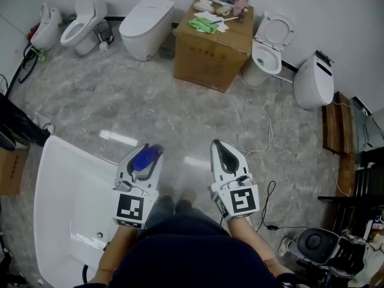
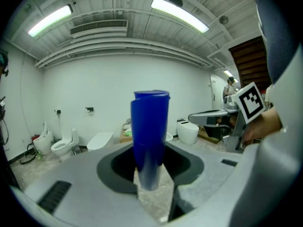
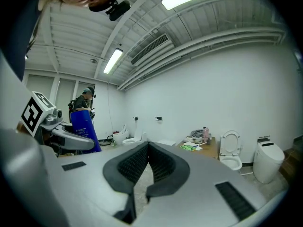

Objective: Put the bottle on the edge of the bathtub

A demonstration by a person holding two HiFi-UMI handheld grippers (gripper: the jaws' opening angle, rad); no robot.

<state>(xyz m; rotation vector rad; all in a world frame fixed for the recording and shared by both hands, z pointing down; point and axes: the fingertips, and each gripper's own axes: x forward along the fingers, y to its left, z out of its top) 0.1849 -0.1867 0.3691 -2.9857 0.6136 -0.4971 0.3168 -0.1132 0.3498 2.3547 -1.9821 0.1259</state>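
Note:
A blue bottle point(image 1: 145, 159) stands between the jaws of my left gripper point(image 1: 150, 150), which is shut on it and hovers over the floor just right of the white bathtub point(image 1: 55, 179). In the left gripper view the bottle point(image 2: 150, 131) rises upright out of the left gripper point(image 2: 151, 176). My right gripper point(image 1: 218, 144) is level with it on the right, shut with nothing in it; its ribbed pads point(image 3: 161, 162) meet in the right gripper view. That same view shows the bottle point(image 3: 85, 132) at far left.
Several toilets point(image 1: 147, 26) stand along the far wall, with a cardboard box point(image 1: 211, 44) of small items between them. A white cable point(image 1: 270, 125) trails over the marble floor. Dark equipment point(image 1: 324, 245) sits at lower right, a small carton point(image 1: 11, 170) at left.

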